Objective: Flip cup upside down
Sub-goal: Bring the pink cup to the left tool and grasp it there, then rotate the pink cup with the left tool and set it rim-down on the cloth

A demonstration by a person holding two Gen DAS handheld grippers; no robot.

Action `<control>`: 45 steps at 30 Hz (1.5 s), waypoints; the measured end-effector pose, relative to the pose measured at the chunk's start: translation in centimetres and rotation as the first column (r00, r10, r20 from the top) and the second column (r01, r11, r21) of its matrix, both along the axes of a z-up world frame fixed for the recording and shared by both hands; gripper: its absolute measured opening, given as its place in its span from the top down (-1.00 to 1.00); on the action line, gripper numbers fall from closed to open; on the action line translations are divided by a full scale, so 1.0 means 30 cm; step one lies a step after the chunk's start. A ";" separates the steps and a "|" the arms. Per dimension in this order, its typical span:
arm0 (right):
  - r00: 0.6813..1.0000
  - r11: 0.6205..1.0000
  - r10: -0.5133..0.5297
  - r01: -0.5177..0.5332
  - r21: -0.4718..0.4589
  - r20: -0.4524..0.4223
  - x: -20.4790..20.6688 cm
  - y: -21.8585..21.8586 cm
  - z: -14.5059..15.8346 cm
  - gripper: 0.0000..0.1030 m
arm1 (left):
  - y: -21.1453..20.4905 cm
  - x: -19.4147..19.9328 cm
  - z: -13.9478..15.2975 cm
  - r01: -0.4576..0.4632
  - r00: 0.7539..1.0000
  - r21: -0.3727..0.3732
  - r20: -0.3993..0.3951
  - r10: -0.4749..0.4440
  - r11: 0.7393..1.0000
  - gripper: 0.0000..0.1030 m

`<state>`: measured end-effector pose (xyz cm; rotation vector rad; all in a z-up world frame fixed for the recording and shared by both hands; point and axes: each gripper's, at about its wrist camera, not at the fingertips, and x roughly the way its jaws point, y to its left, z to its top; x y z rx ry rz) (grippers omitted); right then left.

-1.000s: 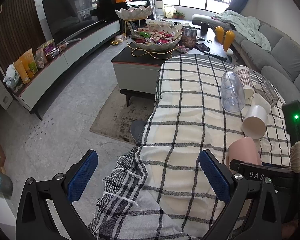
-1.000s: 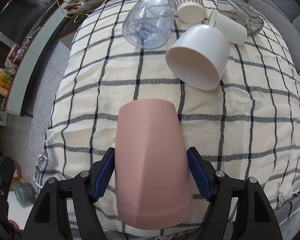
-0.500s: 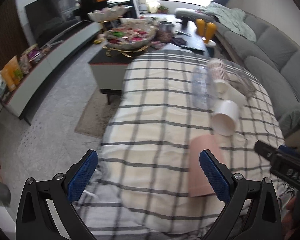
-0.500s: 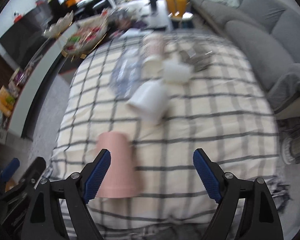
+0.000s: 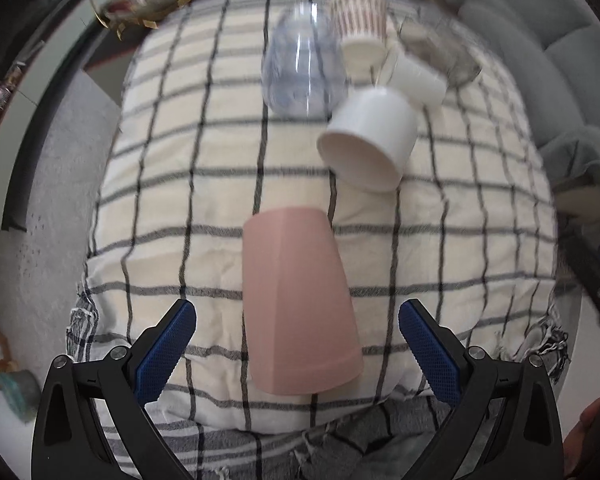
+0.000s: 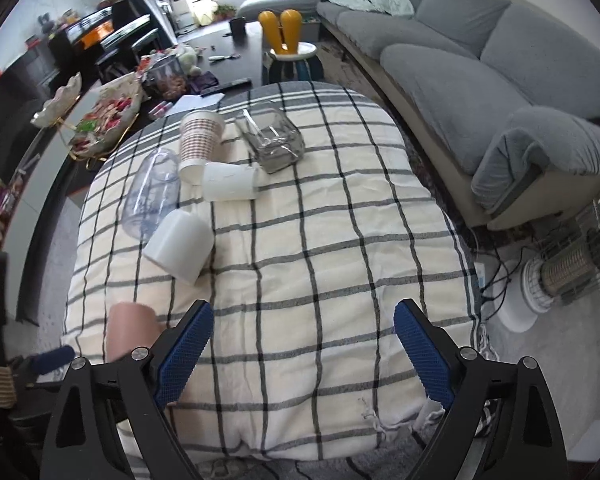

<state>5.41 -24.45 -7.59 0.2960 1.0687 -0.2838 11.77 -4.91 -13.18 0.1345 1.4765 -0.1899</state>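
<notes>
Checked cloth covers the counter; pink cup stands inverted near its front edge, left claw spread wide around it, right claw apart, empty.

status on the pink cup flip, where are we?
Done: the pink cup appears to stand upside down on the checked cloth, closed end up, with neither gripper touching it. In hand: the left gripper is open with its fingers either side of the cup; the right gripper is open over bare cloth. Left: the white cup and other cups lie on their sides.
</notes>
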 end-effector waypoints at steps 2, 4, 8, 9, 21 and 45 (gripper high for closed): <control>1.000 1.000 -0.012 0.012 0.023 -0.015 0.018 -0.020 -0.013 -0.78 | -0.008 0.024 -0.031 -0.011 0.997 0.024 -0.072 0.013 1.000 -1.00; 0.999 0.999 -0.011 0.012 0.047 -0.031 0.041 -0.033 -0.028 -0.78 | -0.023 0.042 -0.064 -0.009 0.991 0.040 -0.137 0.014 0.999 -1.00; 0.997 0.997 0.000 0.006 0.080 -0.074 0.096 -0.045 -0.067 -0.78 | -0.052 0.071 -0.128 0.008 0.966 0.065 -0.257 0.009 0.998 -1.00; 0.997 0.996 0.002 0.006 0.091 -0.080 0.105 -0.051 -0.076 -0.78 | -0.052 0.081 -0.147 0.003 0.955 0.071 -0.297 0.019 0.998 -0.99; 0.986 0.979 0.020 0.014 0.202 -0.165 0.244 -0.064 -0.200 -0.78 | -0.074 0.130 -0.313 0.062 0.863 0.114 -0.505 0.004 0.992 -0.82; 0.996 0.977 -0.019 0.037 0.212 -0.087 0.089 -0.095 -0.161 -0.78 | 0.012 -0.128 -0.100 0.087 0.990 0.005 0.112 -0.087 0.996 -0.38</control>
